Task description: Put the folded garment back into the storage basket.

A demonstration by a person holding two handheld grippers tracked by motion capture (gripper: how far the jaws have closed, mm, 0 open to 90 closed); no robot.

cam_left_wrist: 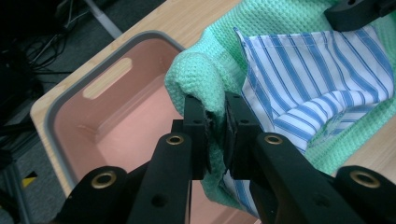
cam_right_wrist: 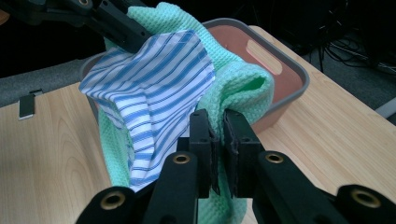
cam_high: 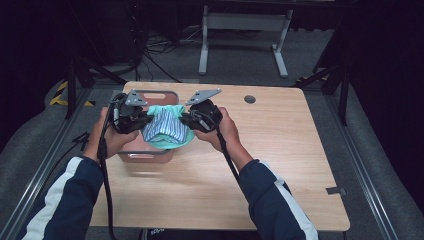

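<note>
A mint-green waffle cloth point(cam_high: 170, 137) with a blue-and-white striped cloth point(cam_high: 162, 125) lying in it hangs between my two grippers above a pink bin point(cam_high: 145, 155) with a grey rim. My left gripper point(cam_high: 142, 119) is shut on the green cloth's left edge point(cam_left_wrist: 201, 79), its jaws pinching a fold. My right gripper point(cam_high: 186, 119) is shut on the green cloth's other edge point(cam_right_wrist: 243, 88). In the left gripper view the striped cloth point(cam_left_wrist: 317, 74) lies right of the jaws, with the bin point(cam_left_wrist: 116, 121) below left. In the right gripper view the striped cloth point(cam_right_wrist: 149, 88) hangs left of the jaws.
The bin point(cam_right_wrist: 280, 60) stands at the far left of a wooden table point(cam_high: 280, 150). A round grommet hole point(cam_high: 249, 99) sits near the table's far edge. Beyond the table are a metal stand point(cam_high: 245, 25) and floor cables point(cam_high: 155, 47).
</note>
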